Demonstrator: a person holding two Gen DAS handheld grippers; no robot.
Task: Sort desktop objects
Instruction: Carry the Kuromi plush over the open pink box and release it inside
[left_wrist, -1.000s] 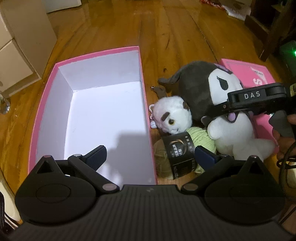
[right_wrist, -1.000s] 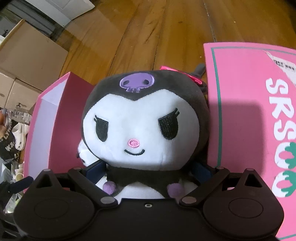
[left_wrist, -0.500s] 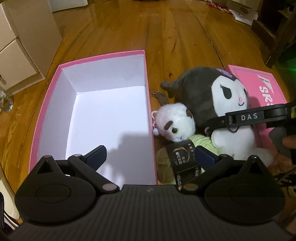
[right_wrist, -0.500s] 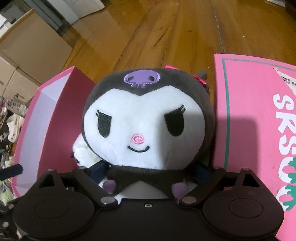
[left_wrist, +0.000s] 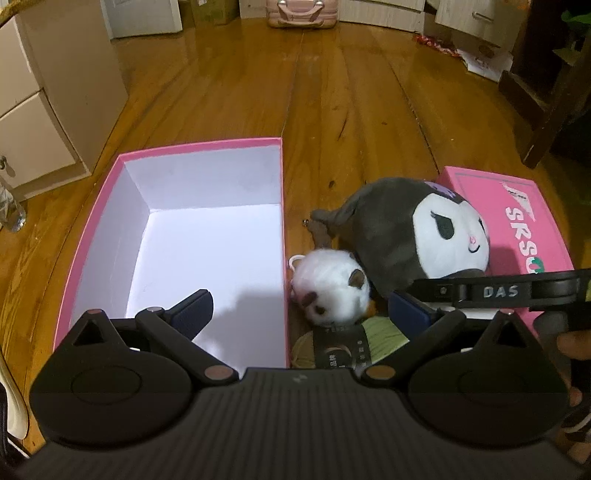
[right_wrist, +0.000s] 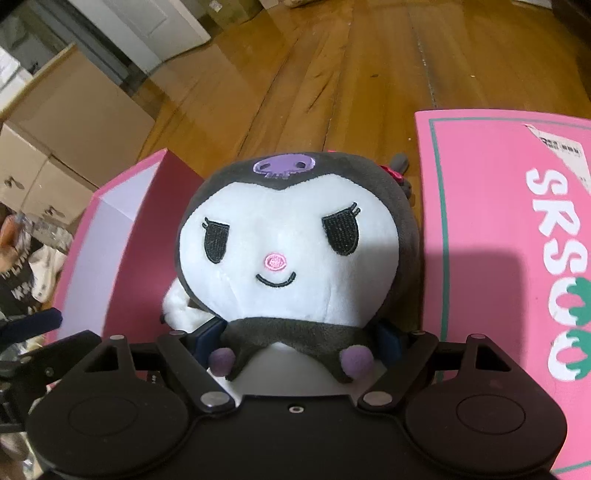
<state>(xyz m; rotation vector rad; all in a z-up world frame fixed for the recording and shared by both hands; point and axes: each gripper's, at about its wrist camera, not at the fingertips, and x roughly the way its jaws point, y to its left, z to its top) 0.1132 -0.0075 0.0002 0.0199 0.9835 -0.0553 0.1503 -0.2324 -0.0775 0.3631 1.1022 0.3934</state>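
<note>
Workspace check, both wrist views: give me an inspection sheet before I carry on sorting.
Surface: wooden floor, glossy.
Job's things: open pink box, nothing inside; black-and-white plush doll; small white plush and green yarn skein beside the box; pink box lid flat on the floor.
Clutter: nothing seen.
Grippers: right gripper jaws closed on the doll's body; left gripper jaws open, over the box's near corner.
Cables: nothing seen.
Surroundings: cardboard boxes, drawers, dark furniture leg.
</note>
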